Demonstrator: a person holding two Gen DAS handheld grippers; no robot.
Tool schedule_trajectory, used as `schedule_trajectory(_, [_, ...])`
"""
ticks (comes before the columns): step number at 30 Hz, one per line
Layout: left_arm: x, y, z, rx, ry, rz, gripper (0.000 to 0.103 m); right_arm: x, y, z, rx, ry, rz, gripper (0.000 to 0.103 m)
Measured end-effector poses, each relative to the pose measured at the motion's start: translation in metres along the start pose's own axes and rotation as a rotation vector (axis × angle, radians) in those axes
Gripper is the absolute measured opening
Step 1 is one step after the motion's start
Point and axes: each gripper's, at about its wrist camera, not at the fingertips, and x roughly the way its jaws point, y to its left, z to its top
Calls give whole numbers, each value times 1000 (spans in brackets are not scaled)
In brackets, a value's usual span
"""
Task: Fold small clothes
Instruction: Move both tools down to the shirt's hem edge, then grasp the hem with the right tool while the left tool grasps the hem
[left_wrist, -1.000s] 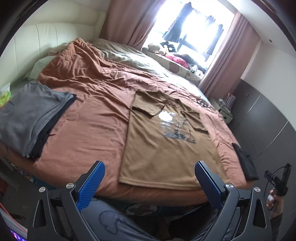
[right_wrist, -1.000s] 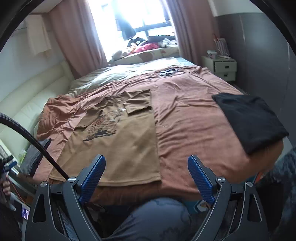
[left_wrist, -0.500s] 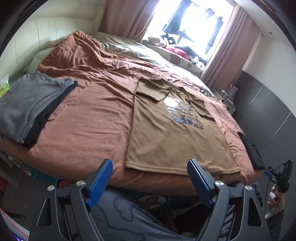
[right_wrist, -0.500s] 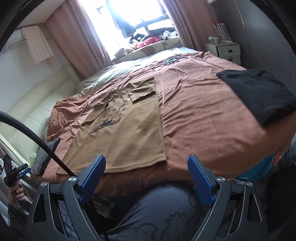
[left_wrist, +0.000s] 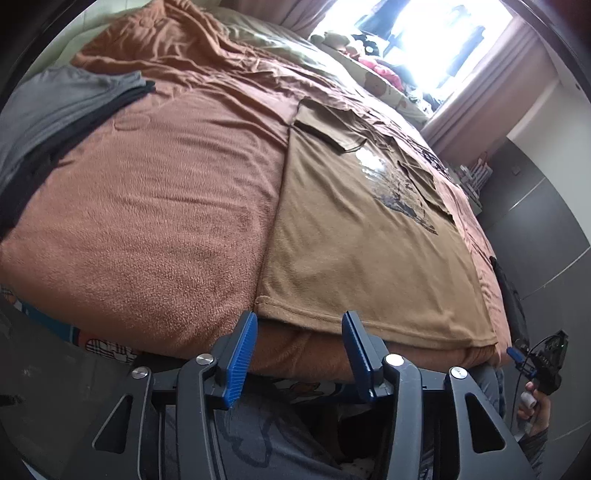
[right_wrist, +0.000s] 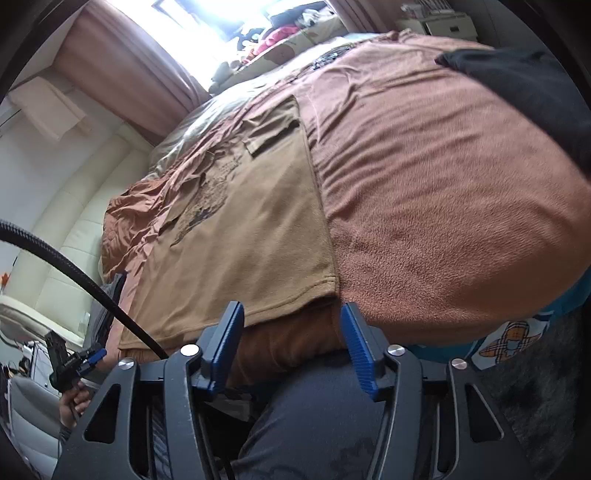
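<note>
Shirt: tan cotton T-shirt with dark chest print (left_wrist: 354, 251) lay flat at near edge of rust-brown fleece blanket (left_wrist: 147, 221).
Left gripper (left_wrist: 299, 332): jaws parted, empty, at hem's left corner.
Right gripper (right_wrist: 291, 325): jaws parted, empty, at hem's right corner.

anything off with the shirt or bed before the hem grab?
Nothing stands out. The tan printed T-shirt lies flat on the rust-brown fleece blanket, sleeves folded in, hem square at the near edge. Left gripper and right gripper are open, at its corners.

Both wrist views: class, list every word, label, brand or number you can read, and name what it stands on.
None can be read.
Brown T-shirt: dark chest print, too blurred to tell any lettering.
Bedsheet below the orange blanket: checked pattern, no words.
</note>
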Motion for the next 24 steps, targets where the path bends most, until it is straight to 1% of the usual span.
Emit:
schedule_trajectory(3, [12,5,1,-17,28,3,48,9,-9,8,46,9,15,51])
schedule_trajectory(6, [22,10,2,-32,48,5,43,19,-15,12,77,23,30,51])
schedule_trajectory(8, [27,13,4,-47,57,8,42,28,-17,13,86,40,35,51])
schedule_trajectory(9, [29,15,4,-54,61,12,42,31,-18,14,89,45,38,50])
schedule_trajectory(10, [32,16,5,-60,65,15,42,35,-18,14,93,51,43,46])
schedule_trajectory(14, [37,21,7,-83,71,11,42,44,-22,15,114,68,34,44])
schedule_trajectory(17, [39,24,10,-102,66,9,42,48,-19,17,128,61,49,44])
schedule_trajectory(20, [43,29,11,-141,64,-6,42,54,-16,15,131,59,54,44])
schedule_trajectory(21, [43,30,11,-153,63,-11,42,55,-17,15,131,56,54,41])
schedule_trajectory(22, [43,31,12,-163,63,-17,42,57,-16,15,134,59,60,31])
schedule_trajectory(23, [42,31,12,-174,63,-23,42,60,-17,15,141,69,67,23])
schedule_trajectory(24, [42,33,11,-189,65,-34,42,63,-19,14,150,69,72,21])
